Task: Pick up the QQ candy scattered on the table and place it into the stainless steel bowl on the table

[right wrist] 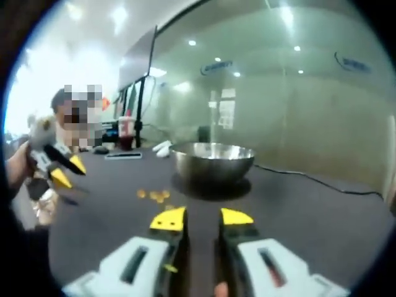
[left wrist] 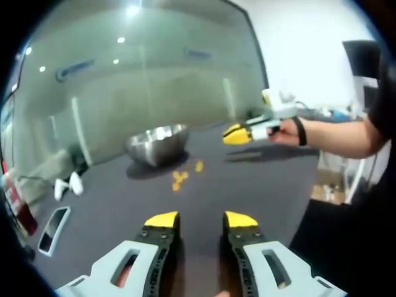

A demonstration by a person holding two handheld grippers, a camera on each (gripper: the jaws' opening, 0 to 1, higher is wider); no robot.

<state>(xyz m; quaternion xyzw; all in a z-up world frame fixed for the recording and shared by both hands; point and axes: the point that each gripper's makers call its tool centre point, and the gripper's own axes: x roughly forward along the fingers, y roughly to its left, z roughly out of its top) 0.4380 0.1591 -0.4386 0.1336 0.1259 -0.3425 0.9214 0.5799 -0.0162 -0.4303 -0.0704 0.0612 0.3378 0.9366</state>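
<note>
A stainless steel bowl (left wrist: 157, 143) (right wrist: 213, 162) stands on the dark table (left wrist: 260, 185). Several small orange candies (left wrist: 180, 177) (right wrist: 154, 195) lie on the tabletop just in front of it. My left gripper (left wrist: 202, 219) hovers over the table short of the candies, its yellow-tipped jaws apart and empty. My right gripper (right wrist: 202, 216) also stands open and empty, facing the bowl, with the candies to its left. In the left gripper view the right gripper (left wrist: 242, 132) is held by a hand above the table's far side. In the right gripper view the left gripper (right wrist: 65, 170) appears open at the left.
A phone (left wrist: 53, 229) and a white object (left wrist: 67, 184) lie on the table at the left. A red cup (right wrist: 125, 133), a flat dark device (right wrist: 125, 155) and a cable (right wrist: 322, 179) sit near the glass wall. A person's arm (left wrist: 334, 135) reaches in from the right.
</note>
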